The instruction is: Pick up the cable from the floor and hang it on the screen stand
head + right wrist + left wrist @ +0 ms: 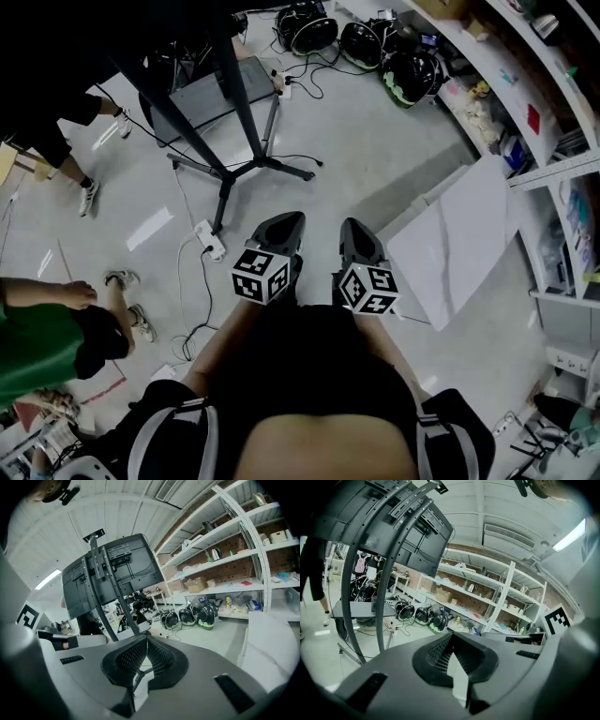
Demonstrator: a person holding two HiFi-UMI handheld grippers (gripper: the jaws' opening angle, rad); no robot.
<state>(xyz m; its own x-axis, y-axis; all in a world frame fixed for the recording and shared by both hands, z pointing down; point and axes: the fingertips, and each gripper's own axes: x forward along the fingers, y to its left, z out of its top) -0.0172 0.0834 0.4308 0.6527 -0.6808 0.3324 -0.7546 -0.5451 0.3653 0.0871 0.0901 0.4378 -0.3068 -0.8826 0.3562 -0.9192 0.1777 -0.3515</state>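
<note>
In the head view my left gripper (pixel 283 228) and right gripper (pixel 357 236) are held side by side in front of the person, above the floor. Both are shut, and I see nothing clamped between either pair of jaws. The screen stand (pixel 240 112) rises ahead and to the left, its black legs spread on the floor. A thin black cable (pixel 199 323) loops on the floor left of the grippers, beside a white power strip (pixel 212 241). The left gripper view has the stand's poles (pixel 389 573) close by on the left. The right gripper view faces the screen's back (pixel 117 571).
A white board (pixel 459 244) leans just right of the grippers. Shelves (pixel 553 112) line the right side, and several black helmets (pixel 375 47) with cables lie at the far end. A person in green (pixel 37 342) crouches at the left; another stands by the stand (pixel 89 195).
</note>
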